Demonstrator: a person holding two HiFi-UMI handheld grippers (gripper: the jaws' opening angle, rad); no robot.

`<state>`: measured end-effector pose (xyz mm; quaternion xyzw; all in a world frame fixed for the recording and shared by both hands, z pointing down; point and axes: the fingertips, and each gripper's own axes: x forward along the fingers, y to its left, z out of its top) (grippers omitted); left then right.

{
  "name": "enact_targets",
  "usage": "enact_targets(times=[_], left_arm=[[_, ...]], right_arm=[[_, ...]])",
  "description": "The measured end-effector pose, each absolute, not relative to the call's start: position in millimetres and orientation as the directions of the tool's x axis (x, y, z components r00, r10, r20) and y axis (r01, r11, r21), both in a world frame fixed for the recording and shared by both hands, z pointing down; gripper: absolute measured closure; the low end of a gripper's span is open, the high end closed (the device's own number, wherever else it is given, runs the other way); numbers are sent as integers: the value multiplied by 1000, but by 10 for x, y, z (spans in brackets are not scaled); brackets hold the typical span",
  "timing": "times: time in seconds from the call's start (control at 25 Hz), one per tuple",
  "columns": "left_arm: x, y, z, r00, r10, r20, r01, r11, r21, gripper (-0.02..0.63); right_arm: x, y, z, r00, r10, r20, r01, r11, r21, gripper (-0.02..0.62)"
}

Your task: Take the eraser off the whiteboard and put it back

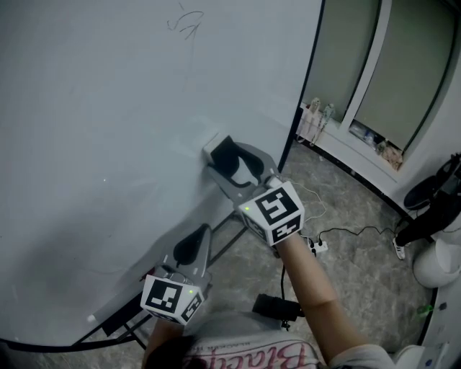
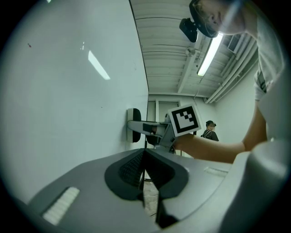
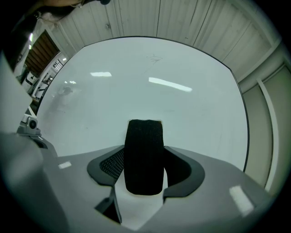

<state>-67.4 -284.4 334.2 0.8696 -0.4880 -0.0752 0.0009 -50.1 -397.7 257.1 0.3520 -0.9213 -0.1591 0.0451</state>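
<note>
The eraser, white-bodied with a black felt face, sits flat against the whiteboard near its right edge. My right gripper reaches level at the board with one jaw on each side of the eraser. In the right gripper view the eraser fills the gap of the right gripper, whose jaws stand wide without visibly pressing on it. The left gripper view shows the eraser side-on against the board, the right gripper around it. My left gripper, lower down beside the board, is shut and empty.
A small scribble marks the top of the board. The board's stand legs run below it. A power strip with cables and a black object lie on the floor. A window ledge holds bottles. A person stands far off.
</note>
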Motion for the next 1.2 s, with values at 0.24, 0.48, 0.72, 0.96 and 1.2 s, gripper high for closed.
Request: enact_targets(times=[0.24,0.48,0.72,0.96,1.2], left_arm=[[-648,-2851,3335,515,-846,-139,-845,-528,80,606],[-596,-2873,3348,525,-839,-141,-838,-539,84,606],[-527,-2892,3341,540,-829,-145,-828,-554,87,606],[-465,-2902,3356,553,-821,-141,-819,-566,89,606],[-396,-2906,3354,562,-817,-132,-815,-573,80,606]], right_arm=[[-387,-3876,2557,-745,-664,-66,-653,705,278,322],[-169,-3671,2619,-712,-699,-71,-698,692,186,346],[-15,-3335,2808,-684,-726,-65,-723,664,190,586],[131,-3139,3028,-666,-744,-54,-744,655,134,594],[257,-3000,3346,-625,-781,-7,-779,624,60,595]])
